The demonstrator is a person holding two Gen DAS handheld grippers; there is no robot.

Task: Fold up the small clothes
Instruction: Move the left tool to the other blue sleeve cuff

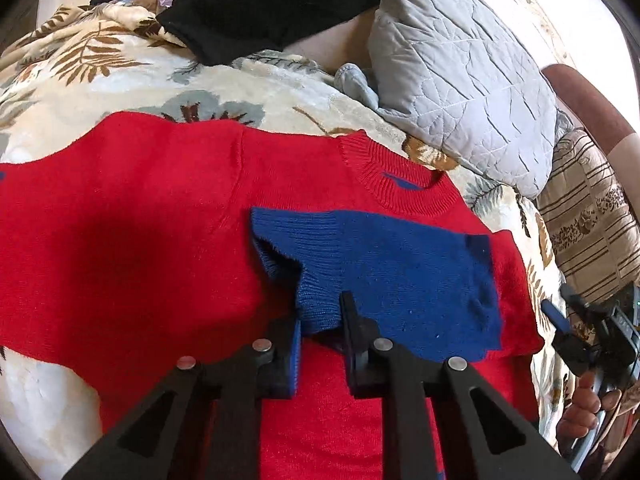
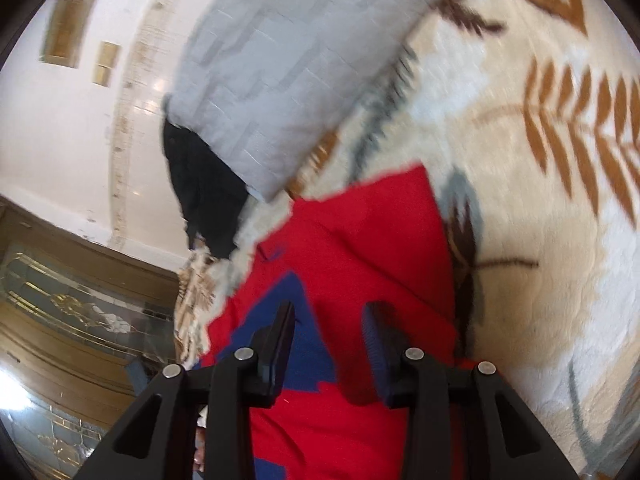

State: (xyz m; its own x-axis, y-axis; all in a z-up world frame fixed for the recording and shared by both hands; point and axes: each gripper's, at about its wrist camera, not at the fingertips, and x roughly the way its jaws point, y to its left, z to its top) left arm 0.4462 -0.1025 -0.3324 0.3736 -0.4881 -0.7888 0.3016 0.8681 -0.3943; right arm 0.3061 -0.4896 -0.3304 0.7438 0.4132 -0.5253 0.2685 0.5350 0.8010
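Note:
A small red knit sweater (image 1: 140,208) lies spread on a floral blanket (image 1: 100,92), its collar (image 1: 400,176) at the far right. One blue sleeve (image 1: 400,264) is folded across the red body. My left gripper (image 1: 320,320) is open, its jaws set around the sleeve's ribbed cuff (image 1: 320,304). My right gripper (image 2: 330,324) is open and empty, hovering over the sweater's red and blue fabric (image 2: 360,248); that view is blurred. The right gripper also shows at the right edge of the left wrist view (image 1: 568,312).
A grey quilted pillow (image 1: 460,68) lies beyond the collar, with a striped cushion (image 1: 588,216) at the right. A black garment (image 1: 260,4) lies at the back of the blanket. A white wall and a wooden glass-fronted cabinet (image 2: 72,320) stand at the left of the right wrist view.

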